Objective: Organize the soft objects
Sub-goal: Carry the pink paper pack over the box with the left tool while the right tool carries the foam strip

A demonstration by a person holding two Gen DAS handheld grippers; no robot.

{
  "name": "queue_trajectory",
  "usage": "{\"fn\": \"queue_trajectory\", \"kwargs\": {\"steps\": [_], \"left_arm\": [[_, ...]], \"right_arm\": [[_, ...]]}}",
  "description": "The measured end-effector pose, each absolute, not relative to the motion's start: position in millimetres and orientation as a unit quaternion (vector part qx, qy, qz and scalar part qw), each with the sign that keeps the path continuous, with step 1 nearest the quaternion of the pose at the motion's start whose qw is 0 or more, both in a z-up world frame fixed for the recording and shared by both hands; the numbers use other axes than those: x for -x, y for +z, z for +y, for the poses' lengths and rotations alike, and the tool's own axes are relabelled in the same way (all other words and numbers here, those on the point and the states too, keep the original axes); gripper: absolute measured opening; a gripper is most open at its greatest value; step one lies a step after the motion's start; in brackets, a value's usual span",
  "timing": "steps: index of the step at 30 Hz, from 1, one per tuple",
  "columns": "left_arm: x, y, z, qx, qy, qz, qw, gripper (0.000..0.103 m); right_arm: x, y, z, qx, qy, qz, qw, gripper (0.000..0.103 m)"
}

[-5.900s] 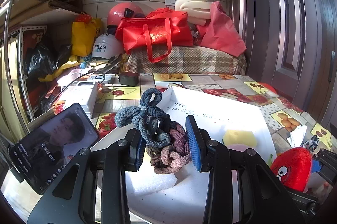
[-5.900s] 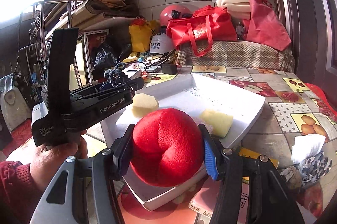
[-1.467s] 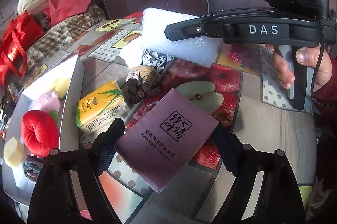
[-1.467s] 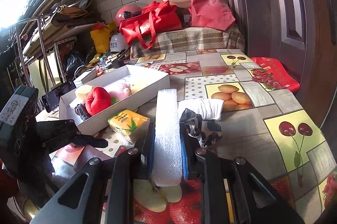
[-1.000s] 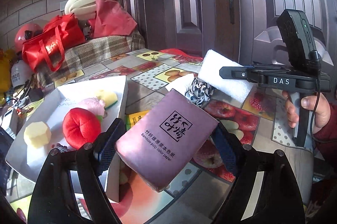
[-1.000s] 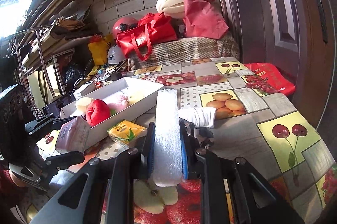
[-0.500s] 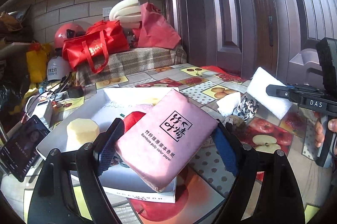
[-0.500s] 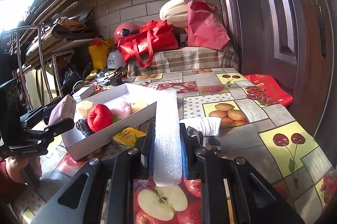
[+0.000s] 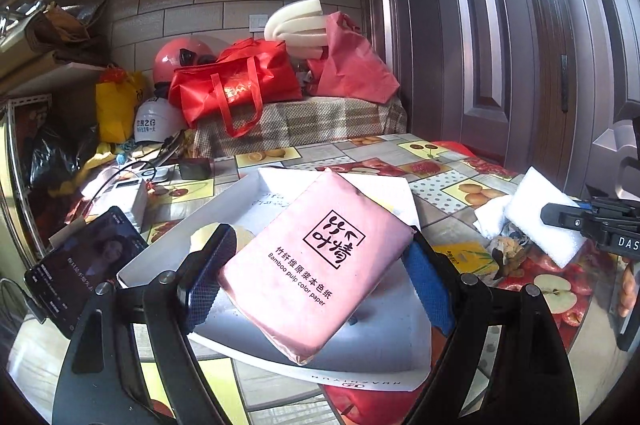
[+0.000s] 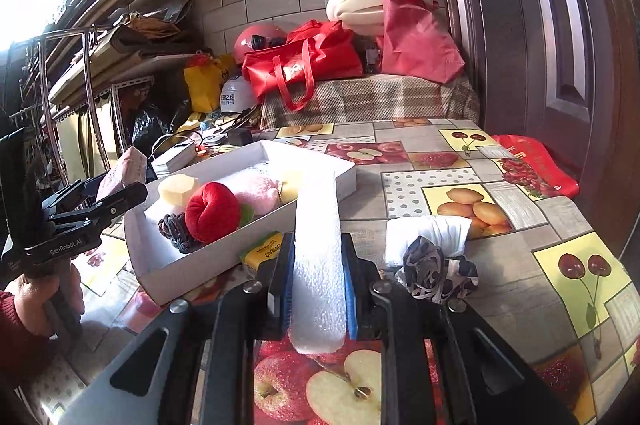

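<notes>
My left gripper (image 9: 316,277) is shut on a pink tissue pack (image 9: 316,269) and holds it above the near left end of the white box (image 9: 360,345). In the right wrist view the left gripper (image 10: 116,193) with the pack (image 10: 124,169) is beside the box (image 10: 224,253). The box holds a red plush (image 10: 212,211), a pink plush (image 10: 256,191), a yellowish foam block (image 10: 178,187) and a knitted band (image 10: 174,227). My right gripper (image 10: 318,269) is shut on a white foam strip (image 10: 318,257), right of the box; the strip also shows in the left wrist view (image 9: 544,221).
A yellow tissue pack (image 10: 266,251), a patterned scrunchie (image 10: 436,273) and a white cloth (image 10: 428,231) lie on the fruit-print table (image 10: 500,305). A phone (image 9: 84,265) leans at the left. Red bags (image 10: 304,65) and helmets are piled at the back by the door.
My left gripper has carried the pink tissue pack left, from the table by the right gripper to over the box. My right gripper keeps the foam strip and has hardly moved.
</notes>
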State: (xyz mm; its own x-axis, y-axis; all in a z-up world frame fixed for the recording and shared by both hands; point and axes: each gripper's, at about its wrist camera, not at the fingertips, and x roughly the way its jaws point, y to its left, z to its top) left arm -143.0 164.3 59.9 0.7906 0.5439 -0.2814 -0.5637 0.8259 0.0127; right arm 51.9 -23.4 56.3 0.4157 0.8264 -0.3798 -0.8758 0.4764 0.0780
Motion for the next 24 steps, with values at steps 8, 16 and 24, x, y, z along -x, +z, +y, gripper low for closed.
{"fn": "queue_trajectory", "kwargs": {"steps": [8,16,24], "left_arm": [[154,57,187,0.049,0.334,0.130,0.932,0.085],[154,57,186,0.043,0.346,0.130,0.928,0.085],[155,57,195,0.048,0.367,0.125,0.921,0.085]], "right_arm": [[-43,54,-5,0.077,0.515,0.186,0.833,0.019],[-28,53,27,0.093,0.528,0.171,0.827,0.019],[-13,54,63,0.104,0.542,0.161,0.818,0.019]]}}
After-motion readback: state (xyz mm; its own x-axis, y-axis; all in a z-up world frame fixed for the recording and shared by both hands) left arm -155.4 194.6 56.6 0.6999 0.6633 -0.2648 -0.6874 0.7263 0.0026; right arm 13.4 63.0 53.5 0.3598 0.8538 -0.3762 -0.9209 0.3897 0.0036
